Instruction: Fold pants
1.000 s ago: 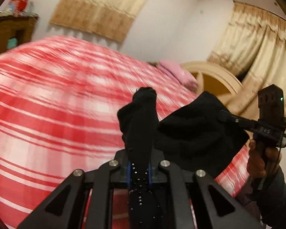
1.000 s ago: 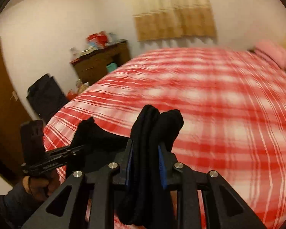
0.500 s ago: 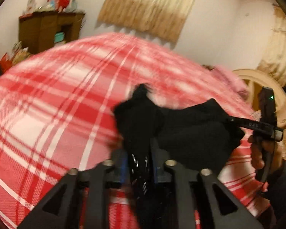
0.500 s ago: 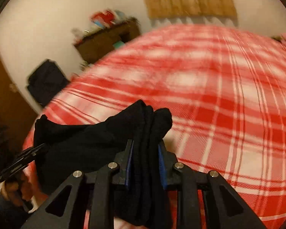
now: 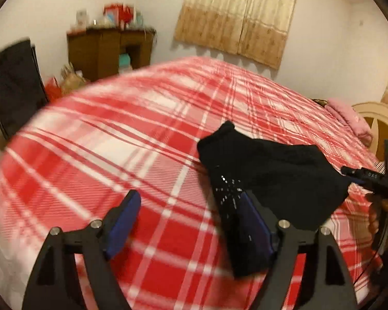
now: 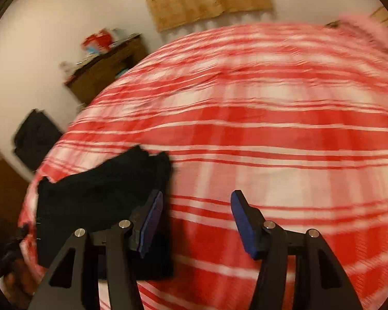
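The pants (image 5: 276, 178) are a black bundle lying on the red-and-white checked bed (image 5: 116, 155), at the near edge where both grippers work. They look soft, light and limp: cloth that sags wherever it is not held, not slippery, with nothing in it to break, so the likely trouble is layers sliding apart, not damage. Small bright specks show on one dark strip of it; I cannot tell what they are.

Going left to right in the left wrist view: the left gripper (image 5: 191, 214) has its jaws opening, wide apart, with bare bedcover between them and a strip of the black cloth resting against the inner face of the right-hand finger, unpinched. Beyond it the bundle spreads toward the right gripper (image 5: 367, 178), seen at the far right in a hand.

In the right wrist view the pants (image 6: 101, 196) sit left of the right gripper (image 6: 196, 219), whose jaws are opening too; the cloth lies against and behind the left-hand finger, with only bedcover in the gap.

The bundle's long axis seems to run side to side between the two grippers, along the near edge of the bed, with a raised corner pointing away over the bed. Best hold, I judge, is at the two end corners, pinching all layers together
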Demonstrator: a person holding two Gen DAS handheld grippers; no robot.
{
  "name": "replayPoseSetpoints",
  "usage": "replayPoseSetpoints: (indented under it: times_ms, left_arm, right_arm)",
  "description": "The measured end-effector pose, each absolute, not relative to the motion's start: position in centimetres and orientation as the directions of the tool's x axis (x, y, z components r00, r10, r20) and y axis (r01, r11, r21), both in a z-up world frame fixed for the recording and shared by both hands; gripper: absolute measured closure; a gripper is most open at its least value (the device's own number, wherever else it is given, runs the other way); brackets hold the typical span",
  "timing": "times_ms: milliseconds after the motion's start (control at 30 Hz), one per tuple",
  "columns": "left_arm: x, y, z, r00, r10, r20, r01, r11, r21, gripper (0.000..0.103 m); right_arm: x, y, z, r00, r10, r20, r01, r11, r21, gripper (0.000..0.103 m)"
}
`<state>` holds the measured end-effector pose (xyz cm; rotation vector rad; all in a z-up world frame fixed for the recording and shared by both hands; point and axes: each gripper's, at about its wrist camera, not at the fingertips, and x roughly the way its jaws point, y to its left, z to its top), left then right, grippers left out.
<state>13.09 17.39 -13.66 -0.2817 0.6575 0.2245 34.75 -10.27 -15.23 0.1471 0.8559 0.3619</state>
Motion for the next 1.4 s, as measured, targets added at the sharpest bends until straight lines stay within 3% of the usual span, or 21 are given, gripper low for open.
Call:
replayPoseSetpoints:
  times_ms: [133,267,333,733,1400]
  left_arm:
    - [10.6,15.1,-10.6,0.8,0.179,-0.573,-0.305,0.943,-0.131,0.021]
    - [8.6,12.0,-7.4,0.842,0.232,-0.487,-0.294,0.954,-0.055,0.005]
    - [7.3,11.1,-6.3,0.857,0.229,-0.461,-0.277,0.96,-0.038,0.004]
    - [4.2,7.9,-4.3,0.874,0.182,-0.45,-0.212,0.977,-0.017,0.003]
    - [2.7,6.8,-2.9,0.894,0.183,-0.409,-0.21,0.977,-0.024,0.001]
  right_arm:
    - [29.1,-9.6,-12.6,0.642,0.367,-0.674,-0.315,0.927,0.205,0.046]
    - [22.1,-7.9,-9.3,0.691,0.401,-0.601,-0.425,0.898,0.111,0.033]
    - [19.1,-7.2,-7.9,0.702,0.431,-0.567,-0.466,0.88,0.092,0.033]
    - [12.7,-7.2,-3.6,0.761,0.448,-0.468,-0.486,0.873,0.044,0.031]
    - [11.1,-7.3,-3.1,0.766,0.459,-0.451,-0.493,0.869,0.046,0.03]
